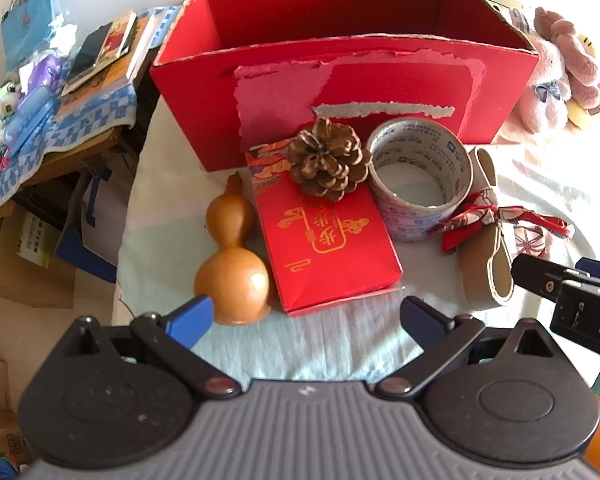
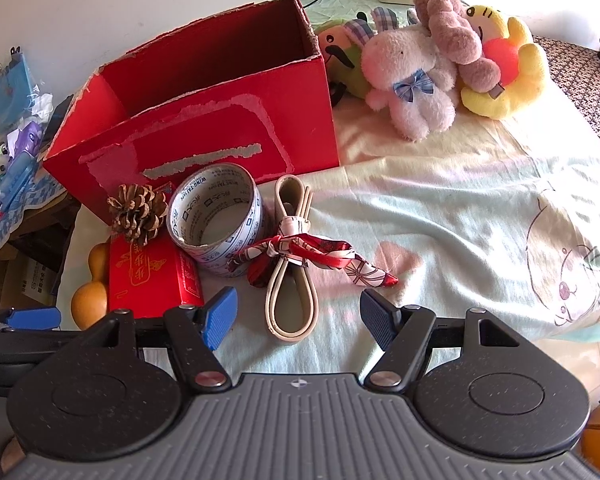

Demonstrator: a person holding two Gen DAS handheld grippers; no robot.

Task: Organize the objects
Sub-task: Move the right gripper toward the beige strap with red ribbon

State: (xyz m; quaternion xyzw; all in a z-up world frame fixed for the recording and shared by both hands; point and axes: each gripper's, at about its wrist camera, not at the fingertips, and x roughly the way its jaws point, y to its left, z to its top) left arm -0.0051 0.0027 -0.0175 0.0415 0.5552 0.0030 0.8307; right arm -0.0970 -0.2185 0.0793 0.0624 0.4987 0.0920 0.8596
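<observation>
Centrally, frame middle: small red packet (image 1: 324, 236) flat on the bedsheet (image 2: 460, 216), pine cone (image 1: 327, 159) resting on its far end. Gourd (image 1: 231, 264) just left; tape roll (image 1: 420, 178) and ribbon-tied beige strap (image 2: 290, 280) right. Behind, open red box (image 1: 340, 80). Upper right, plush toys (image 2: 440, 56). Left gripper (image 1: 306, 316) and right gripper (image 2: 298, 312): fingers wide, empty.

A red cardboard box (image 1: 380, 92) with a matt face and torn, rough paper patches. A glossy, smooth tan gourd (image 1: 232, 272). A rough, woody pine cone (image 1: 328, 160). A shiny plastic tape roll (image 1: 420, 176). Soft, wrinkled cloth bedsheet (image 2: 460, 220); fuzzy plush toys (image 2: 420, 76).
</observation>
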